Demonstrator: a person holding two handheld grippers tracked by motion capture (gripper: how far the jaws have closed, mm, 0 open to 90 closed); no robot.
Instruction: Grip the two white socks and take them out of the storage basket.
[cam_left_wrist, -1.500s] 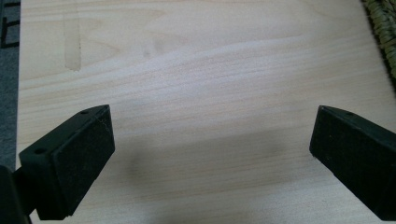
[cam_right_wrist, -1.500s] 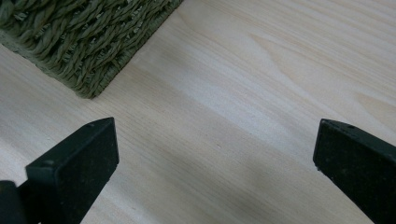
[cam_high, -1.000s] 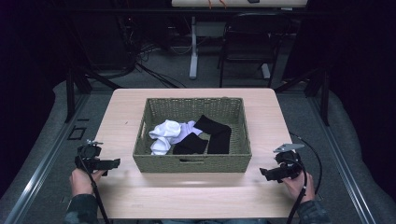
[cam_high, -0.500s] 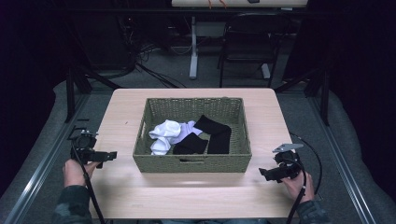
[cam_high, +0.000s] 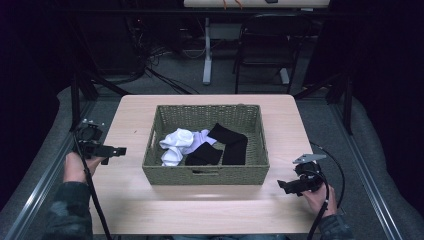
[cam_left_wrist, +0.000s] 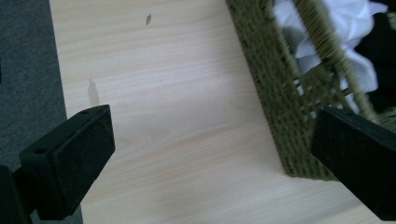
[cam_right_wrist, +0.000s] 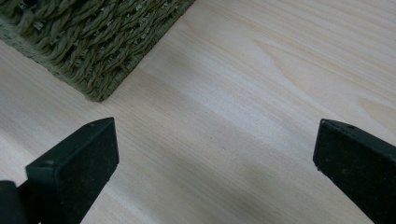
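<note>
Basically: tabletop (cam_high: 210, 205), woven basket (cam_high: 205, 175) at centre; white socks (cam_high: 177, 142) at its 9 o'clock, black socks (cam_high: 227, 145) beside. Soft, light, limp: pinch a raised fold. Left tongs (cam_high: 117, 150) and right tongs (cam_high: 282, 186) both spread, empty.

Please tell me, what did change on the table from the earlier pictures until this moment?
The left gripper moved away from the person and slightly outward along the table's left edge, jaws open, empty. The right gripper stayed at the front right, open, empty. The basket, white socks and black socks did not move. Nothing was taken or released.
</note>
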